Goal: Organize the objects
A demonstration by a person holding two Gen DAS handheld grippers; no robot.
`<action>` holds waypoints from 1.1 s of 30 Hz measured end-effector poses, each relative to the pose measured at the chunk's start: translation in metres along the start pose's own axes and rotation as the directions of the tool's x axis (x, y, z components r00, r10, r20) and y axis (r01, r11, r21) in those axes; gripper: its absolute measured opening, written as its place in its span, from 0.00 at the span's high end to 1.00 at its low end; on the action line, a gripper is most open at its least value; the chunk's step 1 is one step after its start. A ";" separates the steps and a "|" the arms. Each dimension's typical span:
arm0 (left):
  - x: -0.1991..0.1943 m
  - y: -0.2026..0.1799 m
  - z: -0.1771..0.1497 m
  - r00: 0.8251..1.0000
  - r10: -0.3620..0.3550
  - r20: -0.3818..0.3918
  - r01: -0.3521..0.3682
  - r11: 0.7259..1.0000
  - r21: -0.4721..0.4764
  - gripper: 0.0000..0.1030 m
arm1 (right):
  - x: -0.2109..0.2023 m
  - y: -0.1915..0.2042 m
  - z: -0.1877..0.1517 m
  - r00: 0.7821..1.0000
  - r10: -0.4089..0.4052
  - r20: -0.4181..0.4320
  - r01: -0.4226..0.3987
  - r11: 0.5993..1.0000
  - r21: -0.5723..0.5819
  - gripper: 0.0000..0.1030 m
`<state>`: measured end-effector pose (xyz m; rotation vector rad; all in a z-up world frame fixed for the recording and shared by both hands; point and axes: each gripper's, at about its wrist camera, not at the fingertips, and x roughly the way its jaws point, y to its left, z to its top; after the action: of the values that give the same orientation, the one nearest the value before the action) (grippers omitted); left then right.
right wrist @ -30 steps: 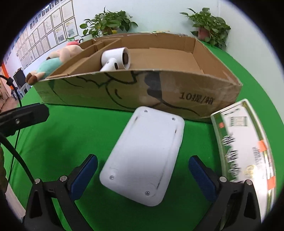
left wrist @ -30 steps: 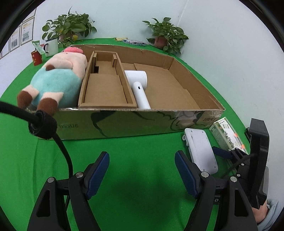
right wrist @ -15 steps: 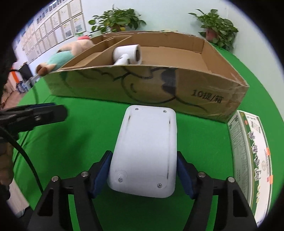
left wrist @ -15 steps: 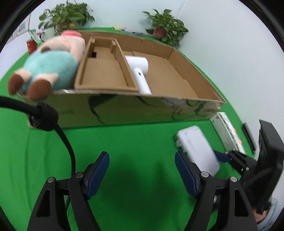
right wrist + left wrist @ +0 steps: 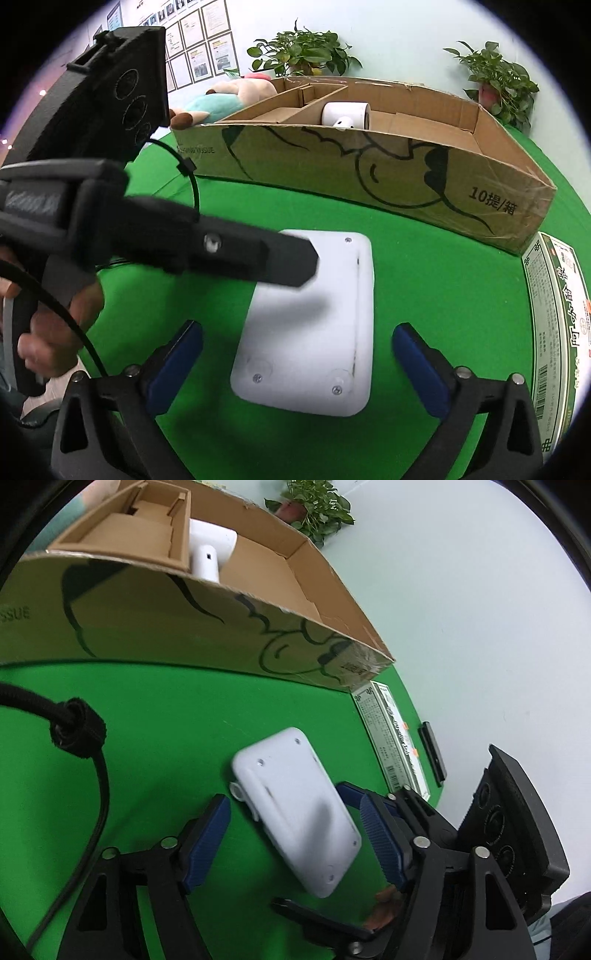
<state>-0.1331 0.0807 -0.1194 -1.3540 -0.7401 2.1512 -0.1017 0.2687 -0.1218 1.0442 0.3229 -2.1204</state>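
Green cloth (image 5: 424,280) spread under cardboard box (image 5: 369,173). White case (image 5: 310,325) laid flat on cloth before box, framed between spread fingers of right gripper (image 5: 295,363), untouched. Left gripper (image 5: 295,840) likewise held wide, straddling case (image 5: 295,808). Hair dryer (image 5: 208,554) seen inside box.

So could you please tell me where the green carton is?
The green carton lies flat on the green table, right of the white device, by the cardboard box corner.

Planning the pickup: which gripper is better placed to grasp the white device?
Right. The right gripper is open, squarely straddling the white device; the left gripper meets it skewed.
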 end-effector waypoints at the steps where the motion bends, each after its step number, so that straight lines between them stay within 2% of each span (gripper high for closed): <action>1: 0.001 0.000 -0.001 1.000 -0.009 -0.001 0.009 1.000 -0.008 0.36 | 0.002 -0.001 0.002 1.000 0.003 -0.001 -0.003 1.000 -0.002 0.01; 3: 0.005 0.003 -0.001 0.999 -0.033 -0.014 0.032 0.999 -0.029 0.46 | 0.002 0.001 0.005 1.000 0.019 0.004 -0.019 1.000 -0.014 0.01; 7: 0.005 0.003 -0.003 1.000 -0.021 -0.012 0.021 0.999 -0.035 0.52 | 0.003 0.004 0.004 1.000 0.014 -0.004 -0.014 0.999 -0.038 0.01; 13: 0.007 0.008 0.000 1.000 -0.014 -0.020 0.013 0.999 -0.048 0.66 | 0.007 0.000 0.005 1.000 -0.010 -0.024 0.009 1.000 -0.023 0.03; 15: 0.008 0.009 0.001 1.000 -0.006 -0.024 0.005 0.998 -0.056 0.73 | 0.010 -0.003 0.007 0.999 -0.036 -0.032 0.035 0.999 -0.024 0.11; 18: 0.009 0.012 0.005 0.999 -0.004 -0.037 0.001 0.998 -0.066 0.75 | 0.012 -0.006 0.011 0.996 -0.086 -0.036 0.086 0.996 -0.017 0.25; 20: 0.009 0.015 0.007 0.999 -0.006 -0.038 0.004 0.997 -0.074 0.75 | 0.012 -0.008 0.012 0.994 -0.105 -0.038 0.105 0.994 -0.011 0.30; 33: 0.001 0.003 0.003 1.000 0.017 -0.026 -0.018 0.998 -0.058 0.77 | 0.008 -0.016 0.015 0.994 -0.106 -0.021 0.106 0.994 0.027 0.33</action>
<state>-0.1368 0.0785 -0.1215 -1.4198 -0.7899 2.1373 -0.1248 0.2677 -0.1202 1.0854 0.3663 -2.2161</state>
